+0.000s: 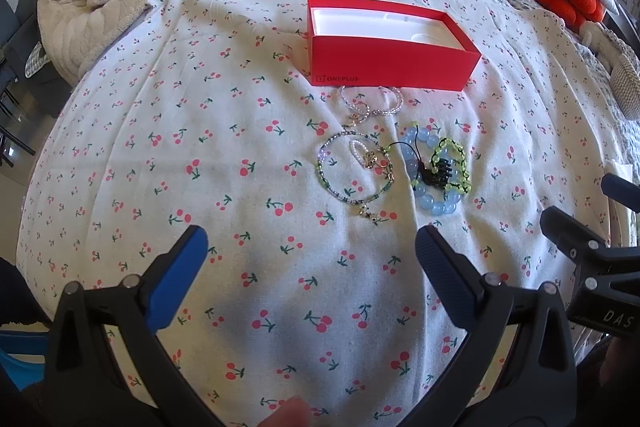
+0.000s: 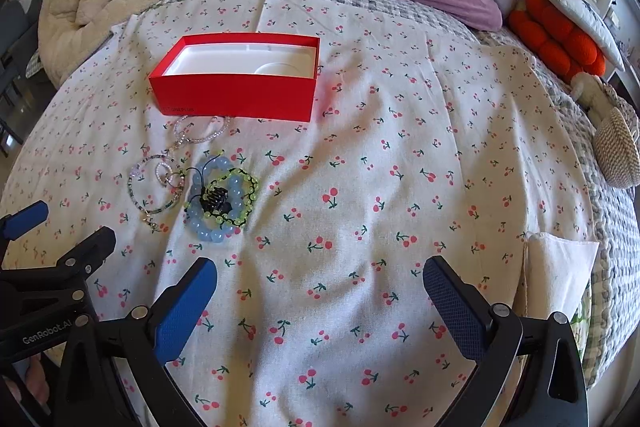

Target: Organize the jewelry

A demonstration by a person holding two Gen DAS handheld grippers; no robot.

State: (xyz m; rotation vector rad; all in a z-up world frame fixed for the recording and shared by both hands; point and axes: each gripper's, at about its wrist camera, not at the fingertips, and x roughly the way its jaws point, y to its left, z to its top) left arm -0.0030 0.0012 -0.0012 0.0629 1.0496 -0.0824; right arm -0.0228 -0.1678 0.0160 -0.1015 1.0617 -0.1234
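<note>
**Jewelry Waited Beside the Open Box**

While both grippers hung spread wide and gripping nothing, the jewelry lay in a loose cluster on the cherry-print cloth (image 1: 200, 131). The left gripper (image 1: 312, 247) hovered just short of the green beaded bracelet (image 1: 352, 167) — the right gripper (image 2: 320, 277) sat off to the cluster's right. A blue bead bracelet (image 1: 436, 195) lay tangled with a neon-green cord bracelet (image 1: 456, 155). Clear beaded rings (image 1: 370, 99) lay just in front of the red box (image 1: 390, 63), whose white tray stood uncovered.
</note>
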